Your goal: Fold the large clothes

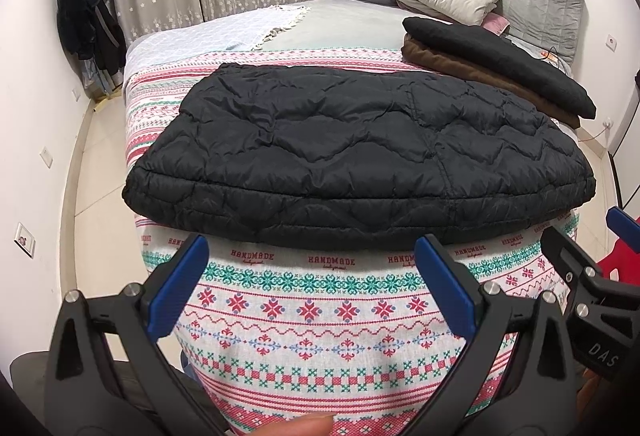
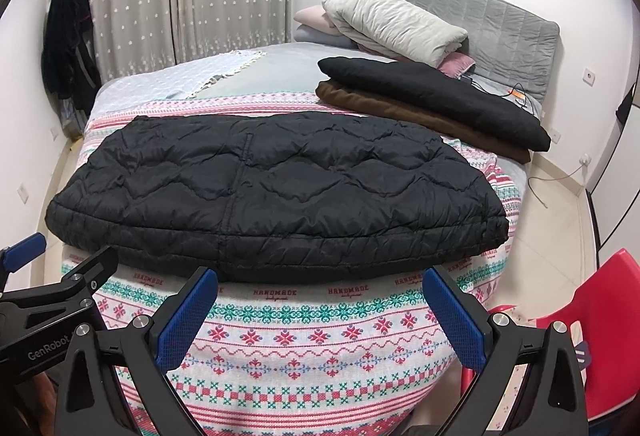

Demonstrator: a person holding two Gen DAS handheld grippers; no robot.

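Observation:
A black quilted jacket [image 1: 360, 151] lies flat and folded across the near end of the bed, on a patterned pink, green and white cover [image 1: 312, 312]. It also shows in the right wrist view [image 2: 276, 187]. My left gripper [image 1: 312, 256] is open and empty, held just short of the jacket's near hem. My right gripper [image 2: 320, 290] is open and empty too, also just short of the near hem. Each gripper shows at the edge of the other's view.
A folded black garment [image 2: 436, 95] lies on a folded brown one [image 2: 404, 115] at the bed's far right. Pillows and blankets [image 2: 392, 23] are piled at the grey headboard. A red plastic chair [image 2: 600, 324] stands right of the bed. Dark clothes [image 1: 88, 7] hang on the left wall.

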